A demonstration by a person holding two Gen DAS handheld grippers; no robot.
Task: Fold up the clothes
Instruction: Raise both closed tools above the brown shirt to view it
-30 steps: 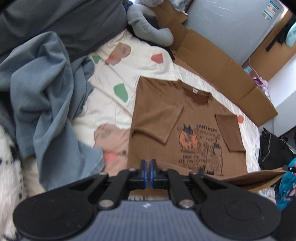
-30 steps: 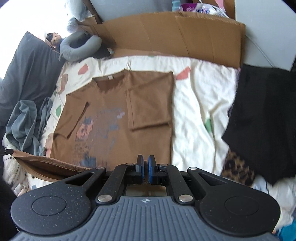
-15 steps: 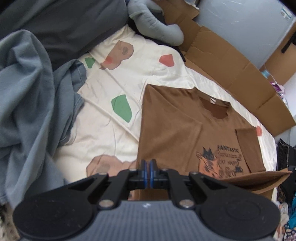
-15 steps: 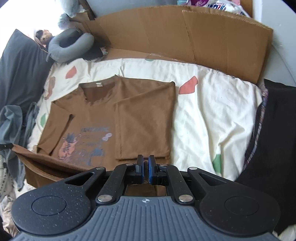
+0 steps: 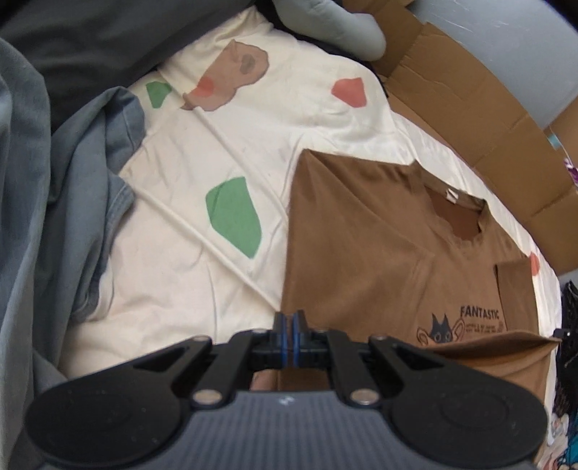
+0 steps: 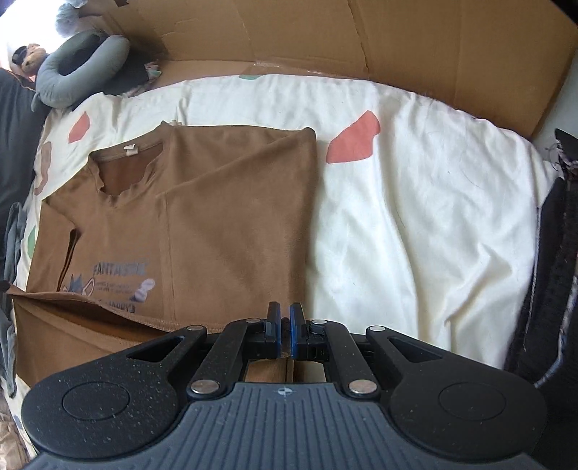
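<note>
Left wrist view: the left gripper (image 5: 289,334) had its two fingers pressed together, pinching the lifted hem of the one brown shirt (image 5: 368,253). That shirt lay on the cream sheet (image 5: 202,173), collar far from the camera, both sleeves folded in, its hem raised in a taut band running off to the right. On the sheet I counted two green patches, two red, one tan. One blue-grey garment (image 5: 65,202) was heaped at left, one grey neck pillow (image 5: 336,21) sat at the top, and cardboard (image 5: 480,119) lined the far edge.

Right wrist view: the right gripper (image 6: 284,332) was also clamped, two blue pads pinching brown cloth at the shirt's (image 6: 224,217) near right corner. One black garment (image 6: 556,271) lay at right. One neck pillow (image 6: 76,65) sat top left, with cardboard (image 6: 361,39) behind the sheet (image 6: 415,217).
</note>
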